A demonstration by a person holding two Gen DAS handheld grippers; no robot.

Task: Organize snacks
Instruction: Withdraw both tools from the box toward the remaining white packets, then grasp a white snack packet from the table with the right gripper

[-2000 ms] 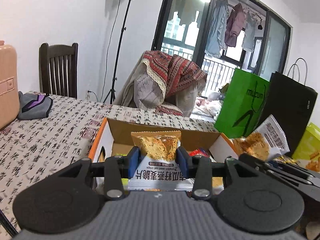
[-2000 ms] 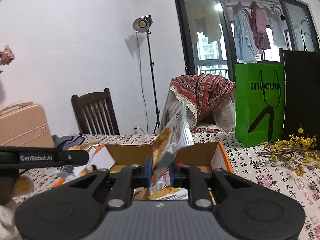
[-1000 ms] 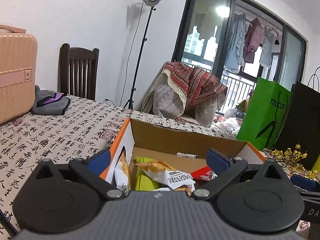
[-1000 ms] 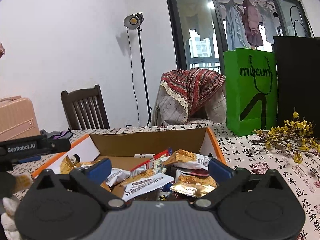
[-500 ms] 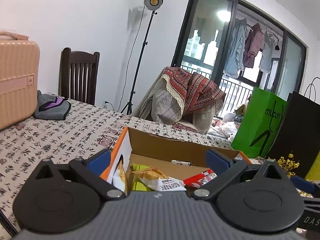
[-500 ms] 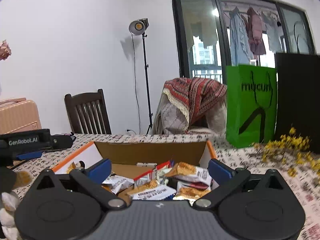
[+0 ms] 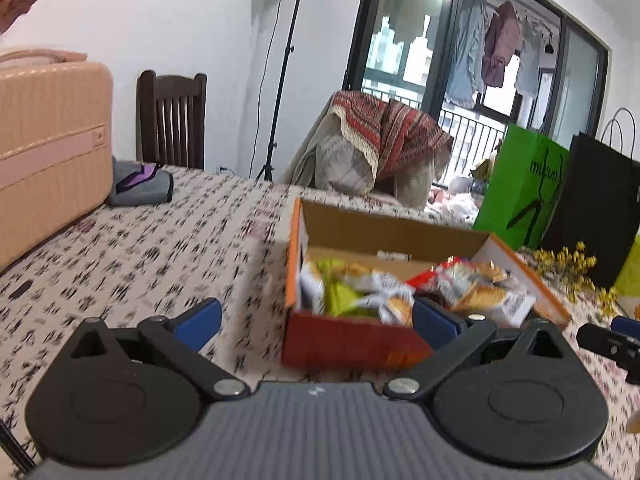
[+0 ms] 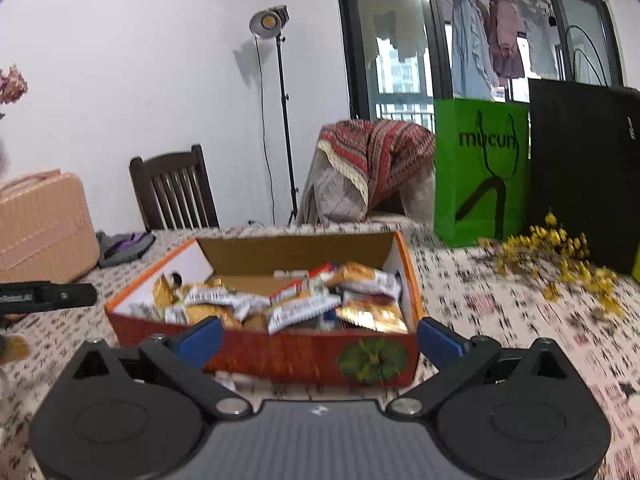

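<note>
An open cardboard box (image 8: pixel 276 352) with orange-red sides stands on the patterned tablecloth, filled with several snack packets (image 8: pixel 304 312). My right gripper (image 8: pixel 319 338) is open just in front of the box's near wall, nothing between its blue pads. In the left wrist view the same box (image 7: pixel 348 340) sits ahead and to the right, packets (image 7: pixel 380 296) showing over its rim. My left gripper (image 7: pixel 316 322) is open and empty, its right pad (image 7: pixel 434 326) near the box's front corner. The other gripper's tip (image 7: pixel 608 344) shows at the right edge.
A pink suitcase (image 7: pixel 48 148) and a grey pouch (image 7: pixel 140 188) lie at the table's left. A green paper bag (image 8: pixel 480 172), a black bag (image 8: pixel 584 176) and yellow dried flowers (image 8: pixel 560 264) stand at the right. A wooden chair (image 8: pixel 176 192) and a draped chair (image 8: pixel 368 168) sit behind.
Two seconds ago each gripper held a snack packet above the box; both opened and the packets now lie in the box. Both grippers have since drawn back and lifted, showing the box's front wall.
</note>
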